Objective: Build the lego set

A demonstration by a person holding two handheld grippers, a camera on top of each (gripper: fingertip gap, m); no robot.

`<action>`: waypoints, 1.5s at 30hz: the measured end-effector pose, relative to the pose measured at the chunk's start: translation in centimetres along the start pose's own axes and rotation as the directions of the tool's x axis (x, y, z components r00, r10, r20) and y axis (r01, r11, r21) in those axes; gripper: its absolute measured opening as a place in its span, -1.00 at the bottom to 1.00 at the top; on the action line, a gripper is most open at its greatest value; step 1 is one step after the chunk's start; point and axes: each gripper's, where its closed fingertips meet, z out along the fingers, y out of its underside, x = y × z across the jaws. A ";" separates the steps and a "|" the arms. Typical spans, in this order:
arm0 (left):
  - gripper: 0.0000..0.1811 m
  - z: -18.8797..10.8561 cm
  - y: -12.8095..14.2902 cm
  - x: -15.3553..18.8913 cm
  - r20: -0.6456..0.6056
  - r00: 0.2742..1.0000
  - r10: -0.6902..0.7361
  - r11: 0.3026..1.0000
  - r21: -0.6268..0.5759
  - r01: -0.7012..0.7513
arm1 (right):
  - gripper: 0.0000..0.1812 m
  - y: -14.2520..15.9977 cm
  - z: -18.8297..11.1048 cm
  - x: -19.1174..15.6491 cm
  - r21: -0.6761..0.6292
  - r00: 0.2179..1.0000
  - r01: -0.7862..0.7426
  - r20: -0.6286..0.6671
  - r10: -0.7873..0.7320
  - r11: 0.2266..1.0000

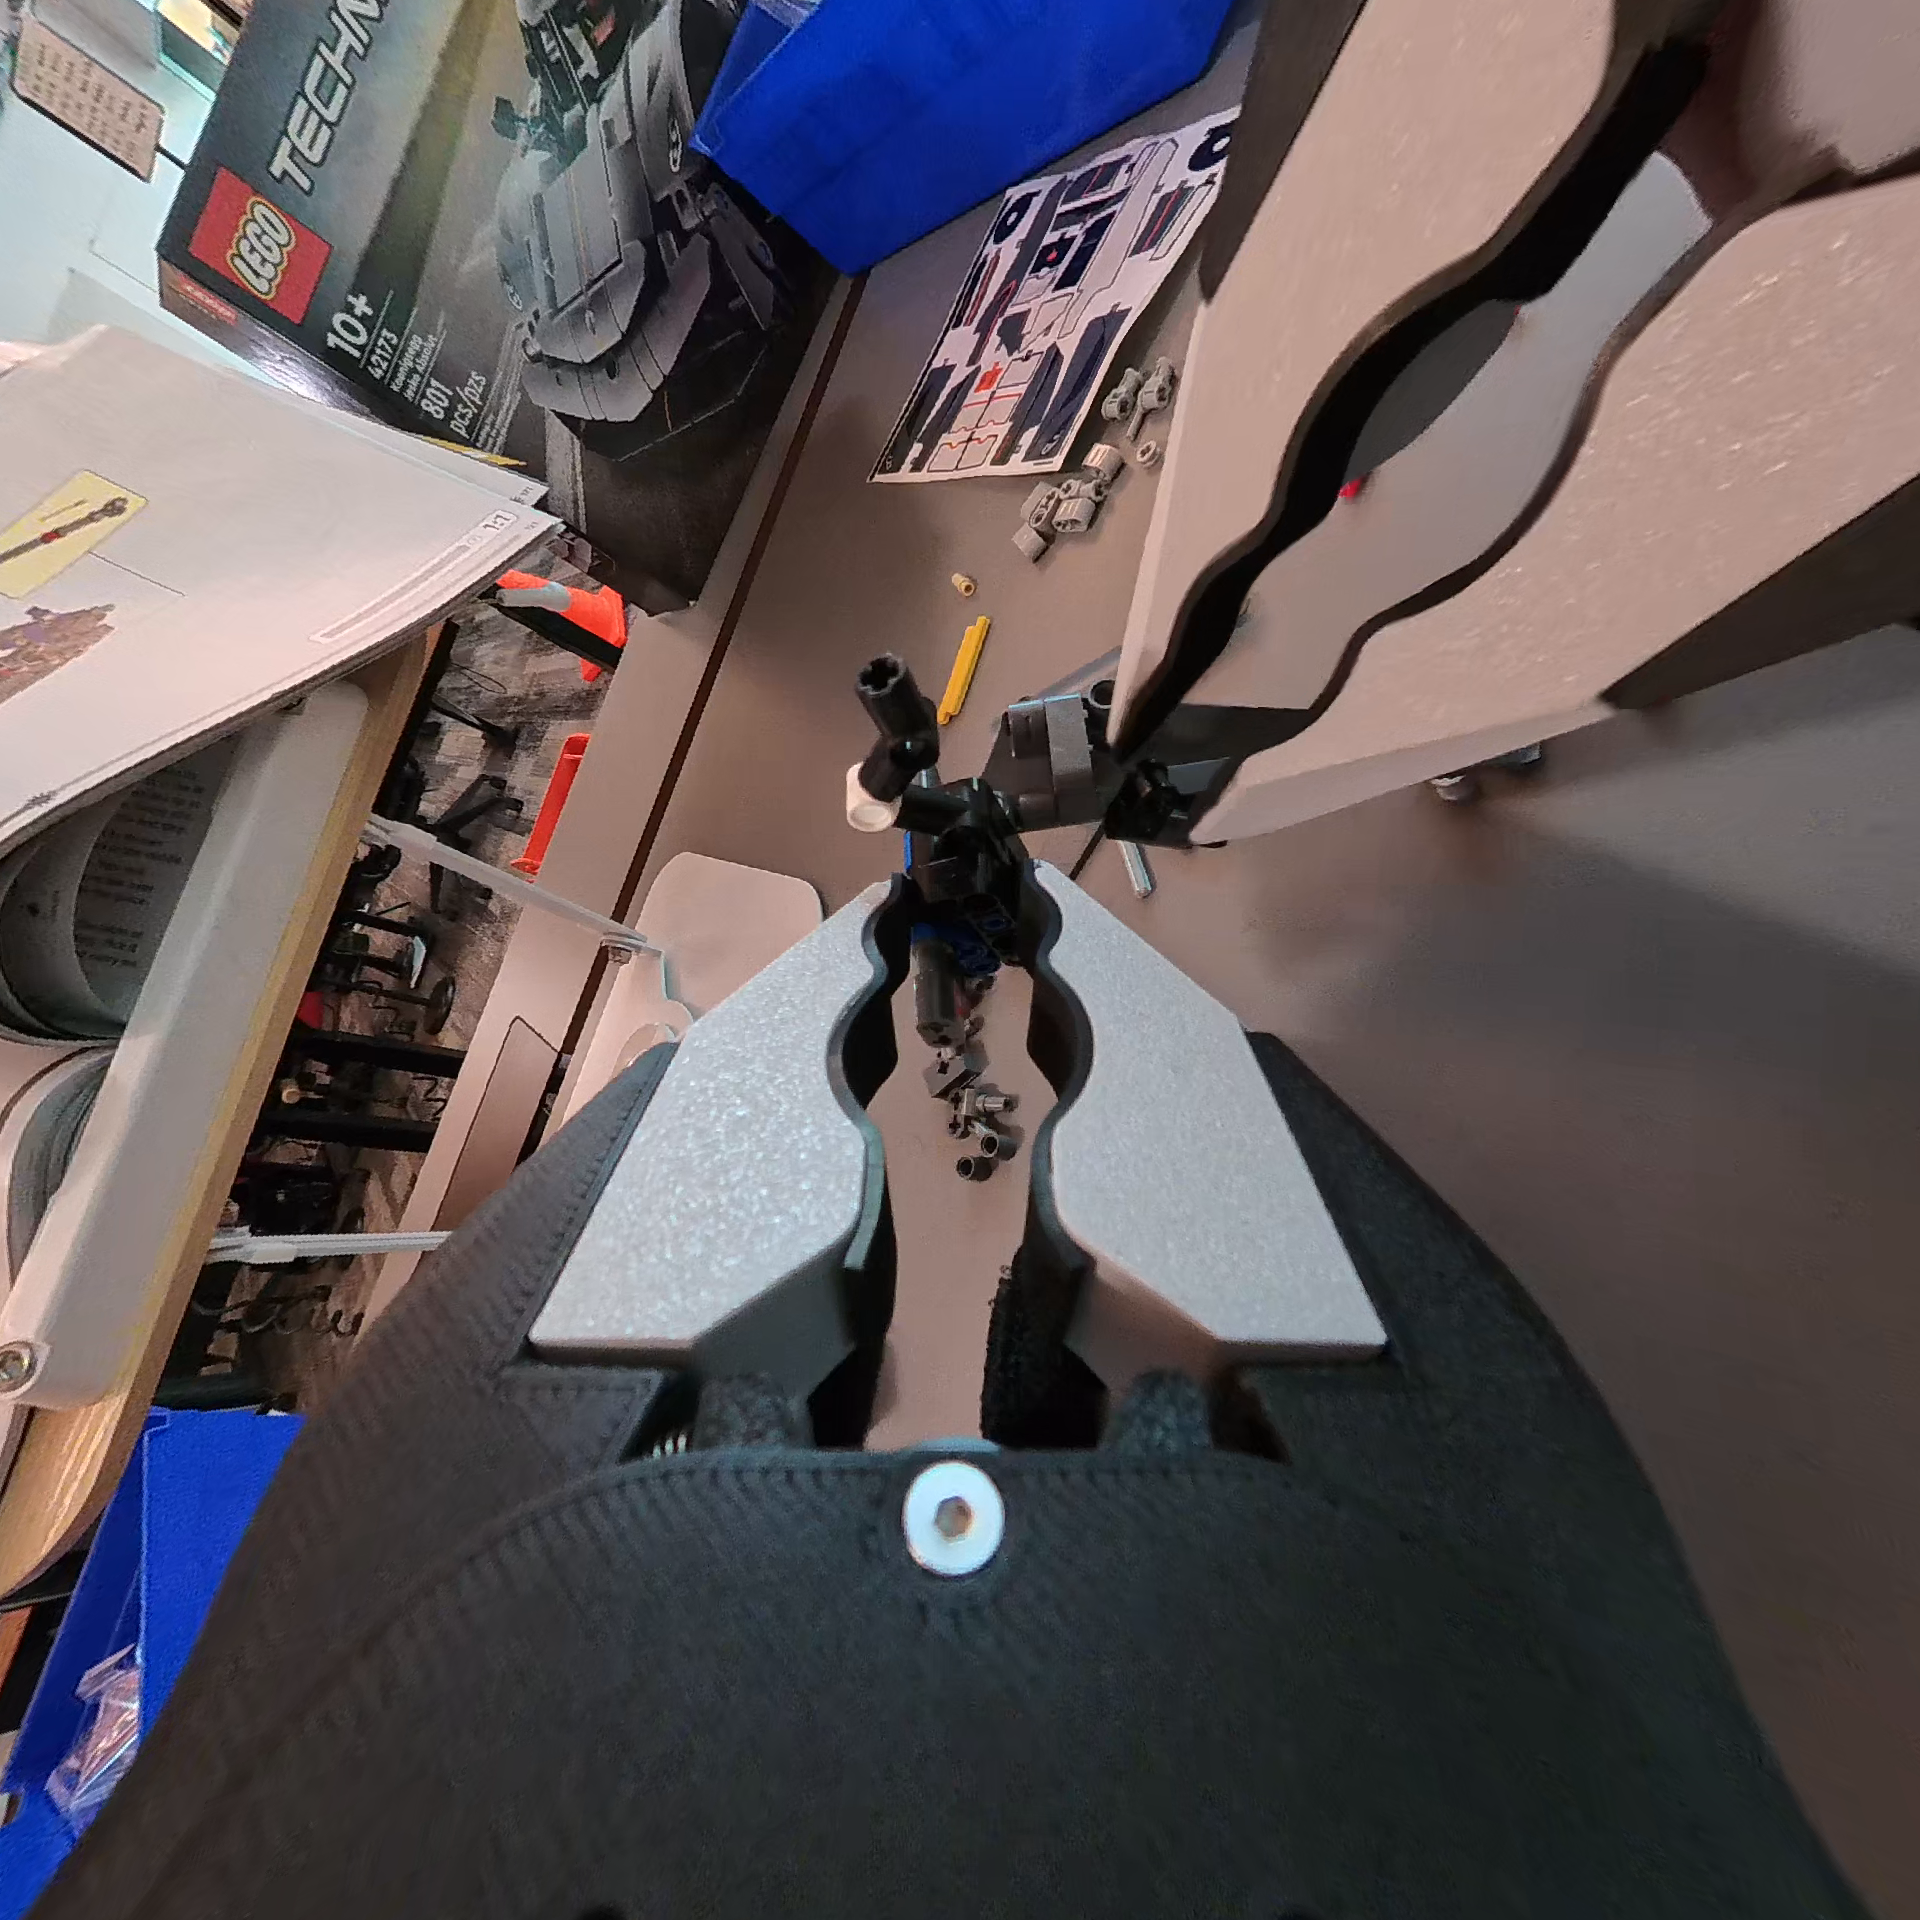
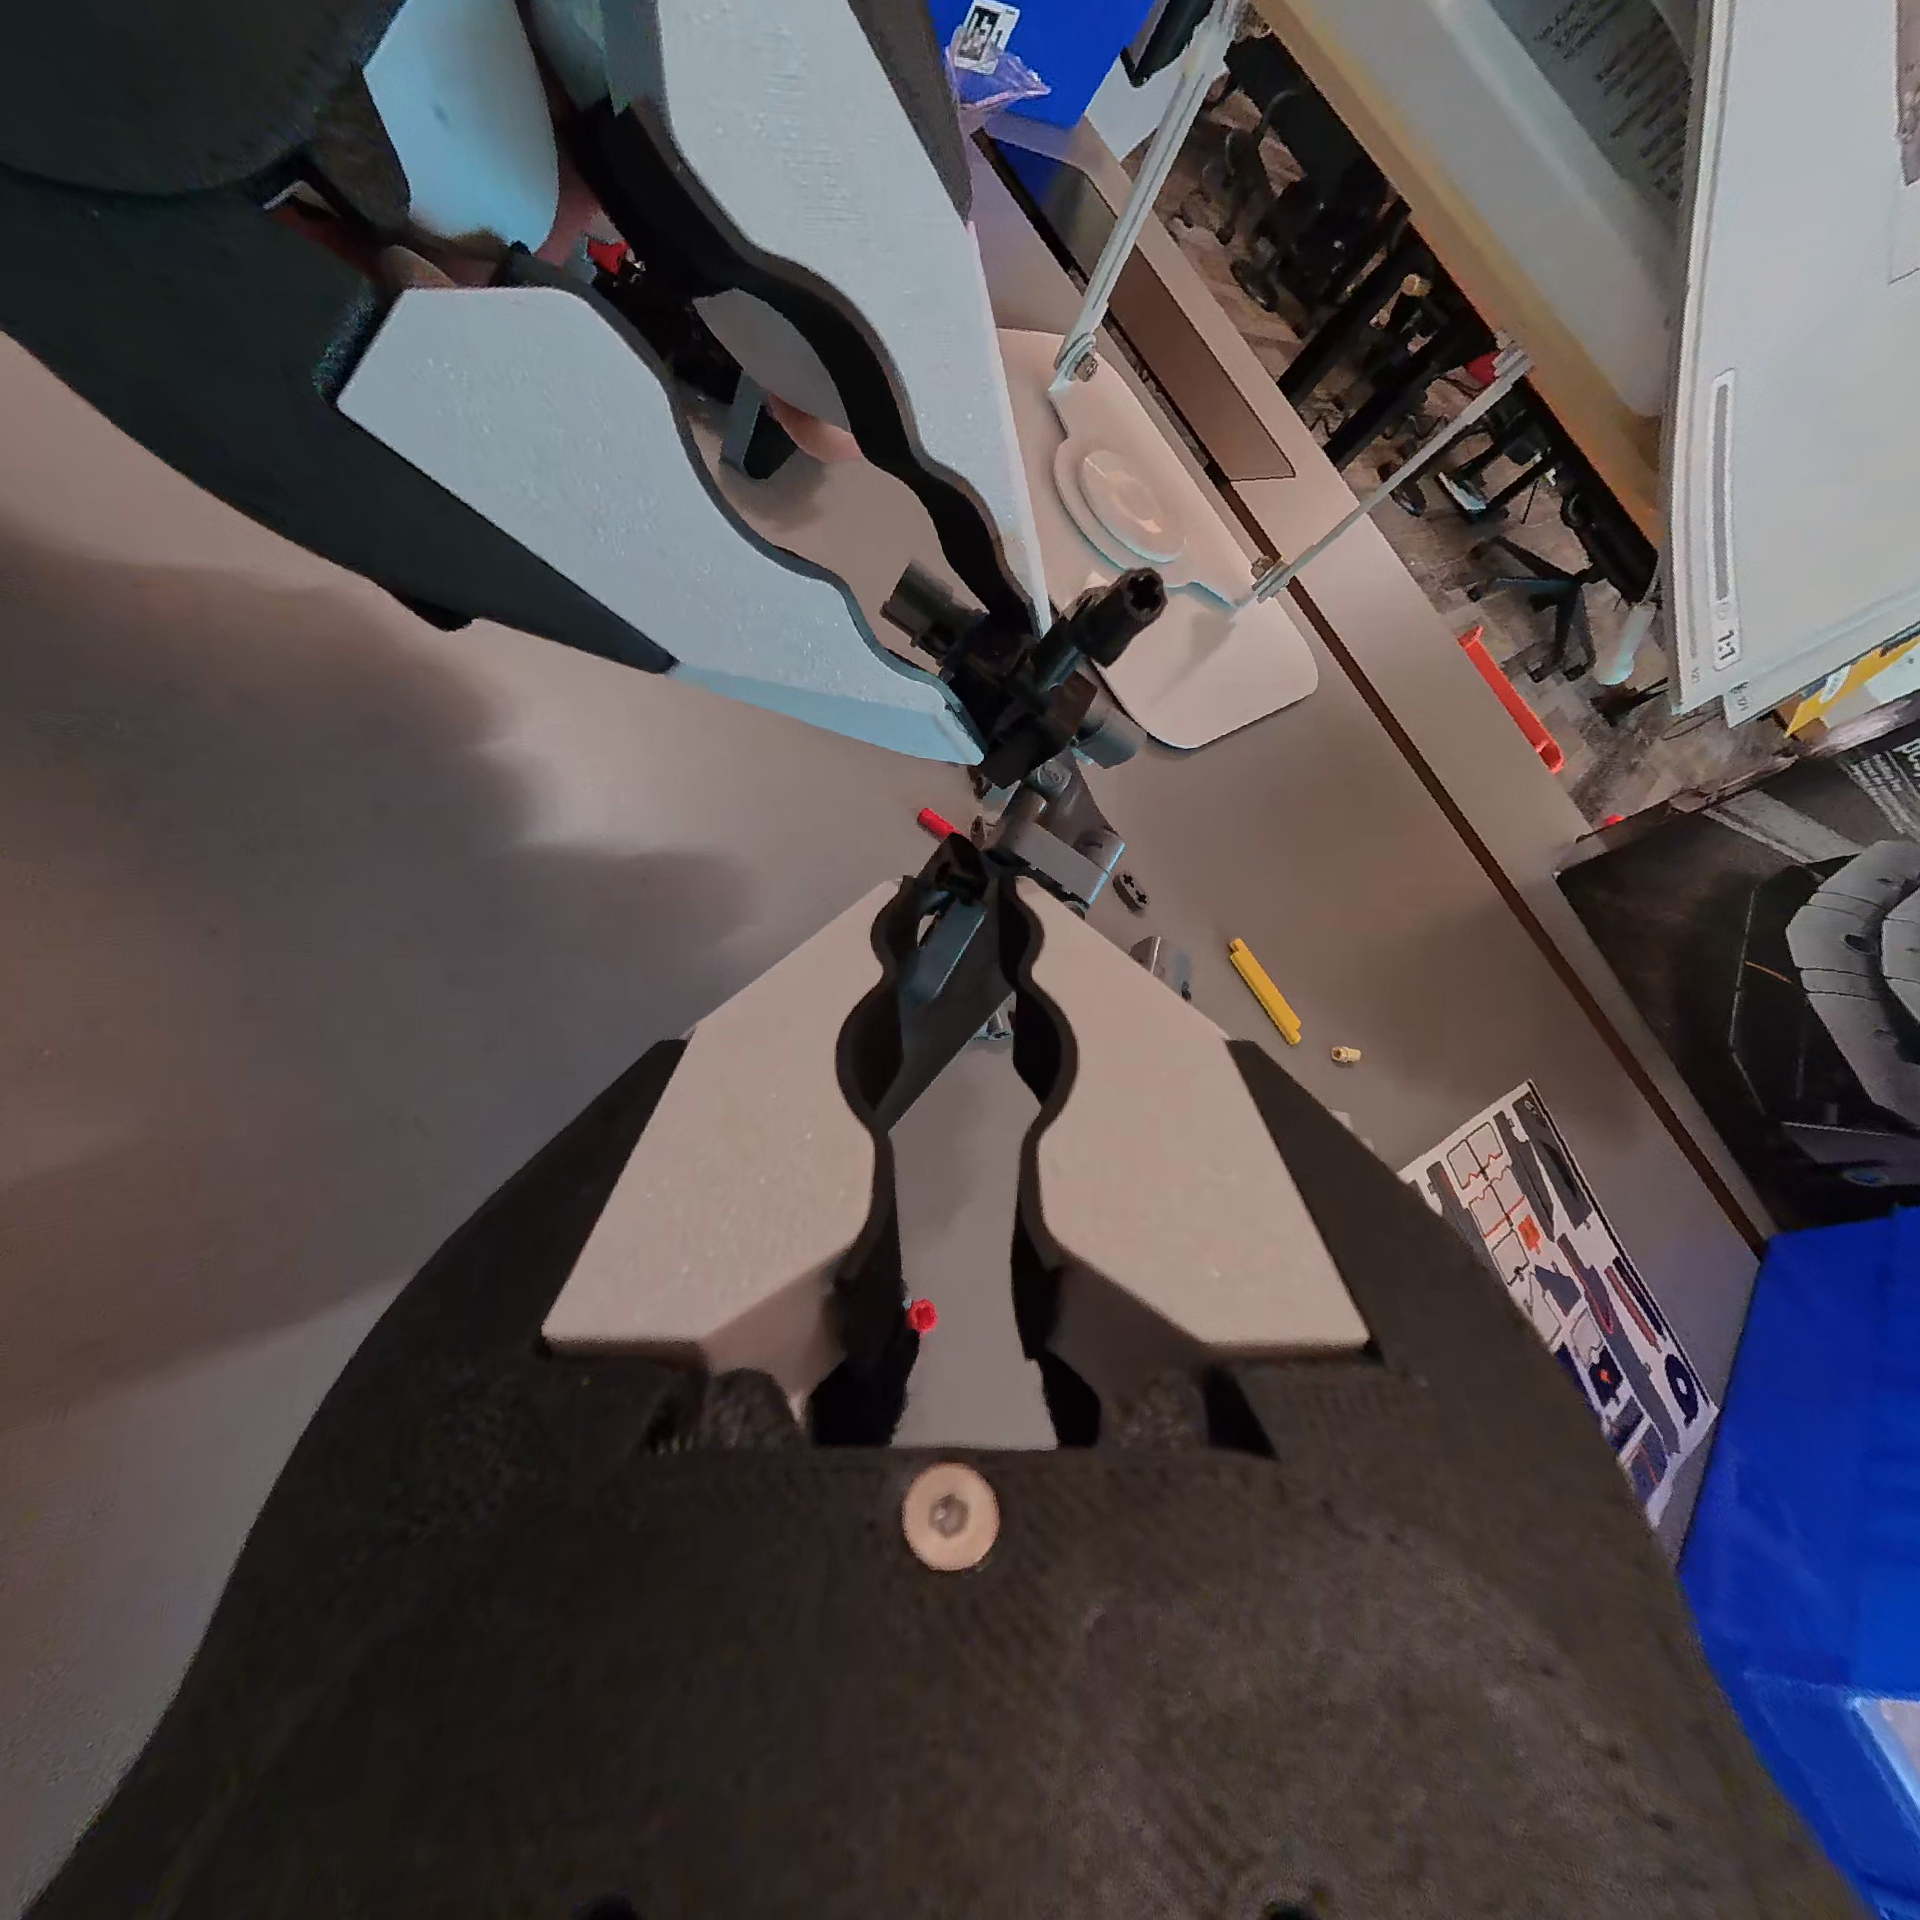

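My left gripper (image 1: 961, 883) is shut on a small black and blue lego assembly (image 1: 951, 821), which carries a black axle connector (image 1: 888, 696) and a white bush (image 1: 868, 805). My right gripper (image 2: 961, 888) is shut on a black lego piece (image 2: 945, 966) with a grey part (image 2: 1070, 842) at its front. Both hold their pieces above the table, tip to tip. The grey part (image 1: 1049, 758) touches the black assembly. The right gripper (image 1: 1143, 800) enters the left wrist view from the upper right. The left gripper (image 2: 1003, 707) enters the right wrist view from the upper left with the assembly (image 2: 1039, 675).
On the grey table lie a yellow axle (image 1: 963, 670), a tan pin (image 1: 964, 584), several grey parts (image 1: 1081, 488), small black pins (image 1: 977, 1122), a red pin (image 2: 933, 823) and a sticker sheet (image 1: 1039, 312). The lego box (image 1: 468, 260), a booklet (image 1: 208, 540) and a blue bin (image 1: 935, 104) stand farther off. The tips of both grippers are at nearly the same place.
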 end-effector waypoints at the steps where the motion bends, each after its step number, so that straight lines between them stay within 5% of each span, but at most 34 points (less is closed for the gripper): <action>1: -0.81 0.0 0.0 0.0 -0.003 1.000 0.000 1.000 0.000 0.000 | -0.83 0.0 -0.2 0.0 0.003 1.000 0.005 -0.001 -0.005 1.000; 20: -0.81 1.3 1.8 4.1 -0.279 0.958 0.067 0.998 0.011 -0.066 | -0.75 2.3 -0.5 0.8 0.055 0.987 0.060 0.144 -0.067 0.997; 26: -0.81 1.8 2.4 4.7 -0.284 0.952 0.116 0.993 0.013 -0.117 | -0.74 1.5 -0.8 0.3 0.103 0.981 0.053 0.179 -0.071 0.993; 45: -0.81 2.2 2.8 6.6 -0.295 0.922 0.251 0.968 0.070 -0.241 | -0.84 4.8 0.9 -2.7 -0.022 0.941 0.171 0.301 -0.157 0.985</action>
